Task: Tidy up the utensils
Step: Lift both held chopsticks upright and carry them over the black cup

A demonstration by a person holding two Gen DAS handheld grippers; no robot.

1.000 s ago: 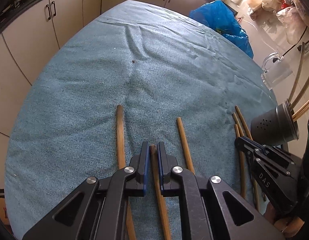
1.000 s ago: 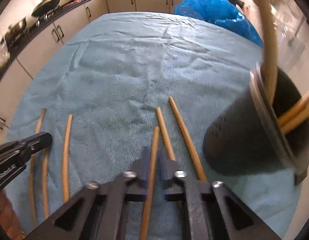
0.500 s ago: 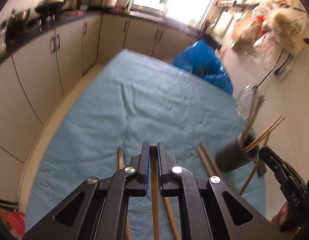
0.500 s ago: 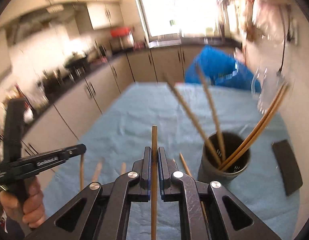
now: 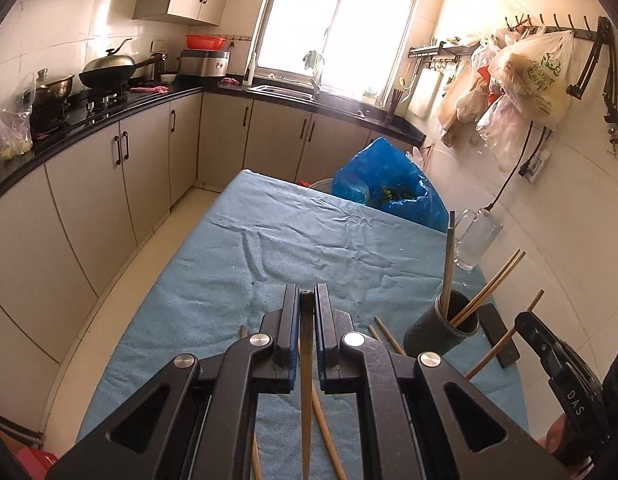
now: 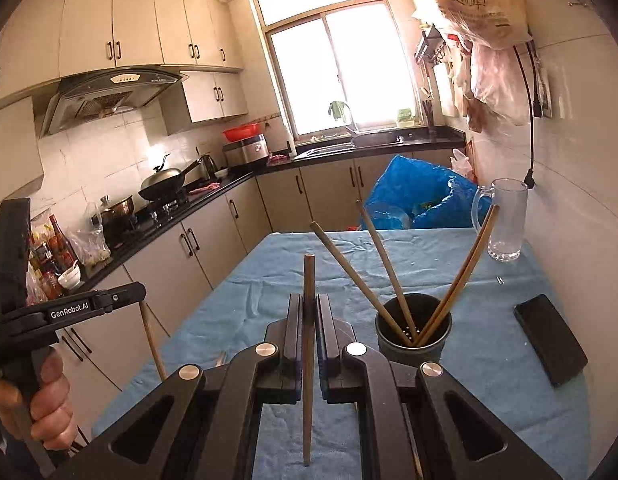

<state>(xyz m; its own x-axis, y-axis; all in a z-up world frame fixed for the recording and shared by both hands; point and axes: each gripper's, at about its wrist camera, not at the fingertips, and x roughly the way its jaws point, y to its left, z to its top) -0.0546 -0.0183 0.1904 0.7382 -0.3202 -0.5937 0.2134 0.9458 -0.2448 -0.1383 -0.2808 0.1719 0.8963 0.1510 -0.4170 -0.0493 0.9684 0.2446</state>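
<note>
The left gripper (image 5: 305, 300) is clamped on a chopstick (image 5: 305, 380) whose long axis runs along the fingers, its tip level with the fingertips and its other end trailing back toward the camera. The right gripper (image 6: 307, 304) pinches a second chopstick (image 6: 307, 280) the same way, but this one sticks up past the fingertips, pointing away and upward. Both are held above the blue cloth (image 6: 489, 360) covering the table. To the right stands a dark round holder (image 6: 413, 330), upright, with four chopsticks (image 6: 383, 264) leaning out of it, fanned left and right. More loose chopsticks (image 5: 383, 334) lie on the cloth just left of the holder, pointing roughly away. A black phone (image 6: 549, 338) lies right of the holder, and a glass mug (image 6: 505, 220) stands farther back.
</note>
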